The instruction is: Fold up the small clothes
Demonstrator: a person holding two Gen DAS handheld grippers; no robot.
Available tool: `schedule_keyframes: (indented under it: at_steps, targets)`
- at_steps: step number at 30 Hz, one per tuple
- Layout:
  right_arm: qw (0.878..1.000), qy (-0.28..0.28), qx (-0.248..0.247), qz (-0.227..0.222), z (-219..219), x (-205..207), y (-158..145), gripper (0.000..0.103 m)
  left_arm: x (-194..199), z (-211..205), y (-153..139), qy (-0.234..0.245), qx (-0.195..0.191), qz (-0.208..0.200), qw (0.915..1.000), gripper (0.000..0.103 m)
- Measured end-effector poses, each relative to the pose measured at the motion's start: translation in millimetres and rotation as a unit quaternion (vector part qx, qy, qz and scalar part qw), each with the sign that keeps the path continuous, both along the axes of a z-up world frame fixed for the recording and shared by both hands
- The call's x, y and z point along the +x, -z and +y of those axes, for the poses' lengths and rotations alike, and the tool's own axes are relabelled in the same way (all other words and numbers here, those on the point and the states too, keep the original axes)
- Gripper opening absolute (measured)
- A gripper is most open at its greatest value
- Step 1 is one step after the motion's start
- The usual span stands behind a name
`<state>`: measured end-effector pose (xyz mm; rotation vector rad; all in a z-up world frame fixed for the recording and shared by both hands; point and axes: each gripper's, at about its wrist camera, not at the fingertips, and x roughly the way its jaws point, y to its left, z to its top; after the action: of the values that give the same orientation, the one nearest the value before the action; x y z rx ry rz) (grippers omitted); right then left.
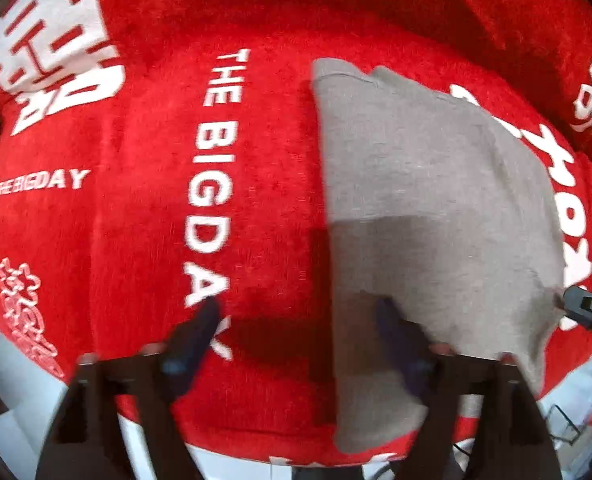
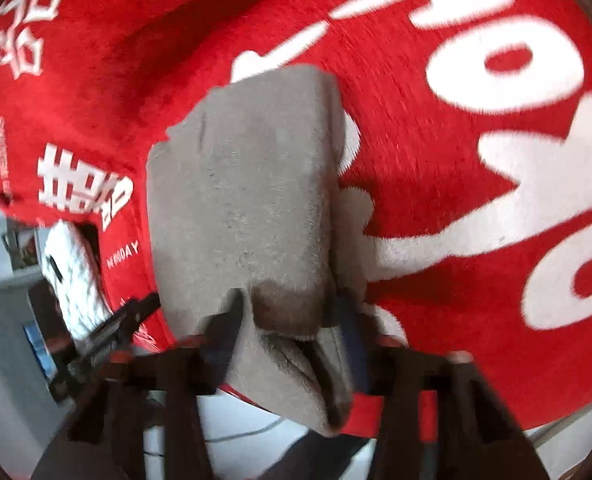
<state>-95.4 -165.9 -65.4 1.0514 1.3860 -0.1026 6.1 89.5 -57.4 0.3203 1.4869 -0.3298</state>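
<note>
A small grey garment (image 1: 428,184) lies folded on the red blanket (image 1: 144,216), its straight left edge running down the middle of the left wrist view. My left gripper (image 1: 298,308) points down at that edge and stands wide open. One dark finger is over the blanket, the other over the grey cloth, and nothing is pinched. In the right wrist view, my right gripper (image 2: 288,300) is shut on a bunched near corner of the grey garment (image 2: 248,184). The cloth stretches away from its jaws. The right gripper's tip (image 1: 588,312) shows at the garment's right corner.
The red blanket (image 2: 436,184) with large white lettering covers the whole work surface and drops off at the near edge. Beyond that edge are a pale floor and cables. A white knitted glove or sleeve (image 2: 72,276) and the left gripper's frame (image 2: 112,332) sit at the left.
</note>
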Motion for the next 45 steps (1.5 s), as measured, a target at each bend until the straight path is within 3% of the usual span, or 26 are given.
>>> schedule_keyframes:
  at_steps: [2,5,8,21,28,37,42,45]
  targets:
    - [0.999,-0.031,-0.04,-0.002,9.1,5.9,-7.3,0.016,-1.7,2.8,-1.0,-0.002,-0.004,0.003,1.0,0.102]
    - [0.99,-0.095,-0.106,0.009,26.4,12.5,-12.9,0.015,-6.2,3.9,-1.7,0.001,-0.001,0.004,1.0,0.102]
    - [0.986,-0.107,-0.123,0.023,33.2,13.8,-6.8,0.015,-10.6,2.8,-1.6,0.006,0.001,0.003,1.0,0.102]
    - [0.985,-0.094,-0.138,0.032,39.0,6.4,-24.8,0.017,-23.3,-2.3,-6.4,0.011,0.013,-0.002,0.9998,0.102]
    - [0.986,-0.103,-0.135,0.0,58.1,-7.7,-52.0,0.017,-26.8,-1.5,-9.1,0.014,0.02,-0.002,0.9997,0.102]
    - [0.982,-0.127,-0.123,0.064,74.7,-28.0,-5.7,0.014,-33.0,-0.5,-10.7,0.016,0.024,0.003,0.9996,0.102]
    - [0.978,-0.135,-0.141,0.074,72.7,-33.3,-12.2,0.016,-36.7,2.8,-10.5,0.016,0.027,0.005,0.9995,0.102]
    - [0.981,-0.118,-0.132,0.074,64.1,-38.4,-17.9,0.017,-38.4,3.5,-10.9,0.017,0.027,0.006,0.9995,0.102]
